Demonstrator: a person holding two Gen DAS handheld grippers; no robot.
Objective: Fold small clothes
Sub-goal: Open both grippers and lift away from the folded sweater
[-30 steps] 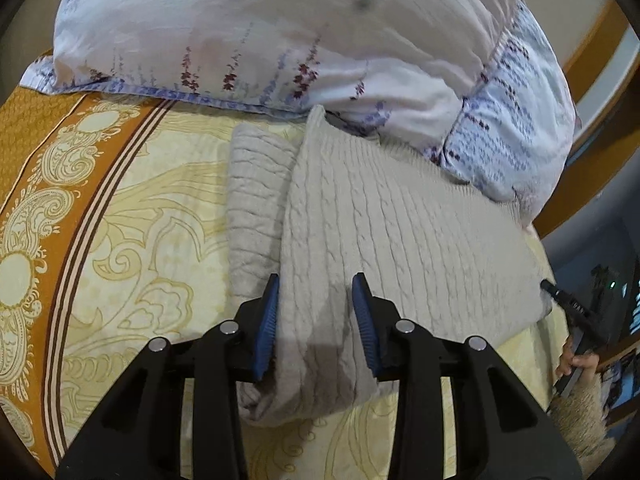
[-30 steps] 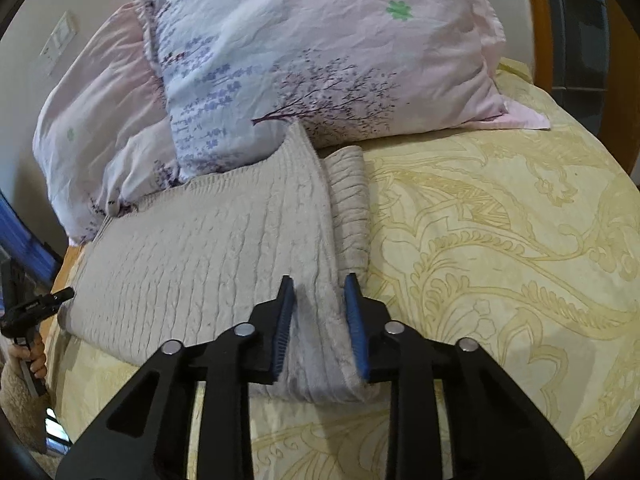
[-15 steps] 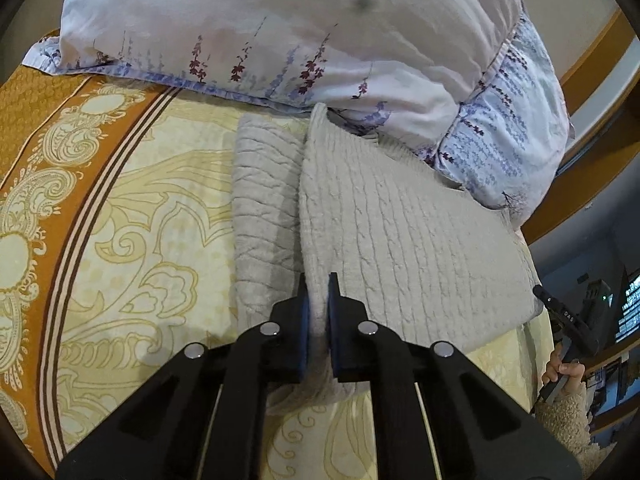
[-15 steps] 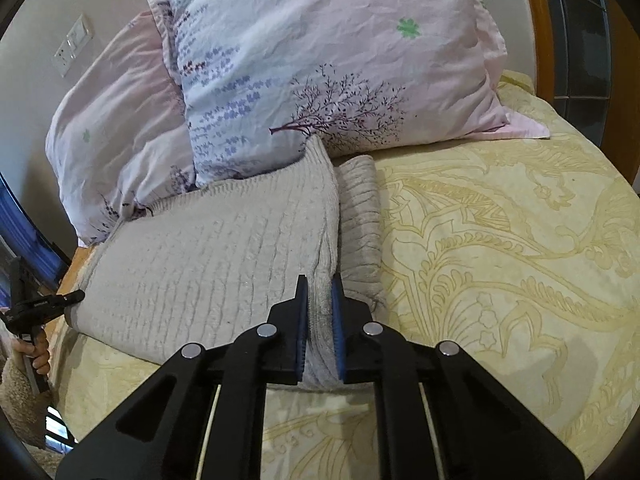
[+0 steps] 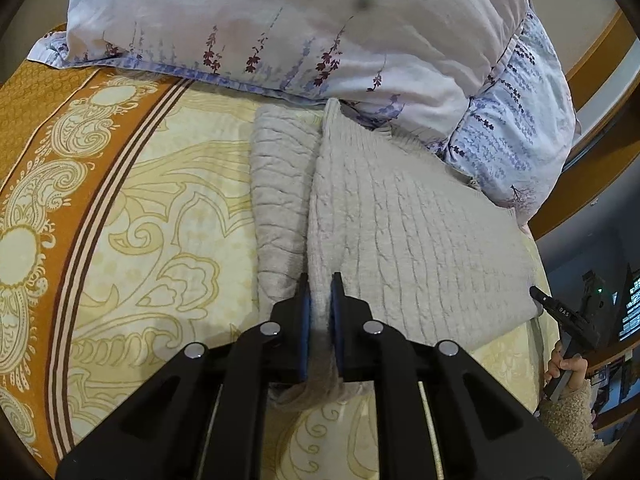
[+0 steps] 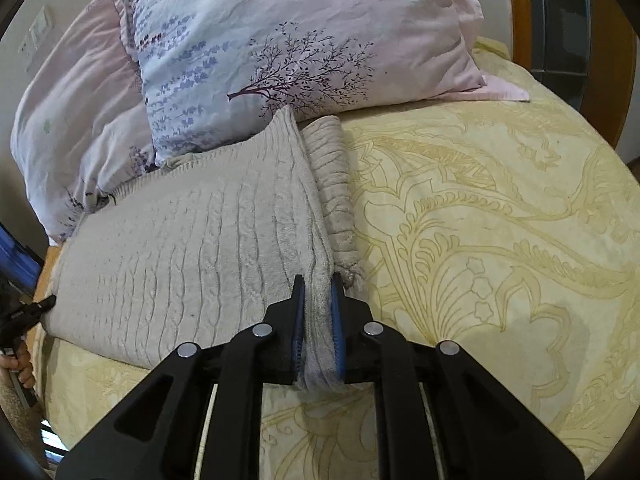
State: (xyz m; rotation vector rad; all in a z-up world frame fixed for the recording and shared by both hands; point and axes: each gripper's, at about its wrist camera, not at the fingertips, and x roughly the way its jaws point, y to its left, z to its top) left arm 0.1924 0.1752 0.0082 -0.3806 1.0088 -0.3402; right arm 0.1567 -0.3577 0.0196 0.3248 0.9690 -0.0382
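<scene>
the beige knitted sweater [image 5: 404, 236] is lying flat on the yellow patterned bedspread [image 5: 168, 216], its far end touching the flowered pillows [image 5: 304, 28] at the head of the bed, and it is looking partly folded already: each sleeve seems to be tucked along its side of the body, one showing as a ribbed strip [image 5: 280, 200] on the side away from the pillows' blue corner, so the piece is lying as a long rectangle. the crosswise fold, bringing the near hem up toward the pillows, is not yet done, and that is probably what is coming. the left gripper [image 5: 319, 308] is pinching the near corner of the sweater, knit bunched between its blue pads, and the right gripper [image 6: 318, 312] is doing the same at the other near corner, on the side farthest from the pillows' pale pink one [image 6: 72, 92]. compared with a second ago, both pairs of jaws are standing narrow where they were spread wide over the hem; they have just been closing, with the fabric now caught between them. the sweater itself is lying where it was, not lifted yet, and a person's hand [image 5: 566, 368] is showing off the bed's edge.
</scene>
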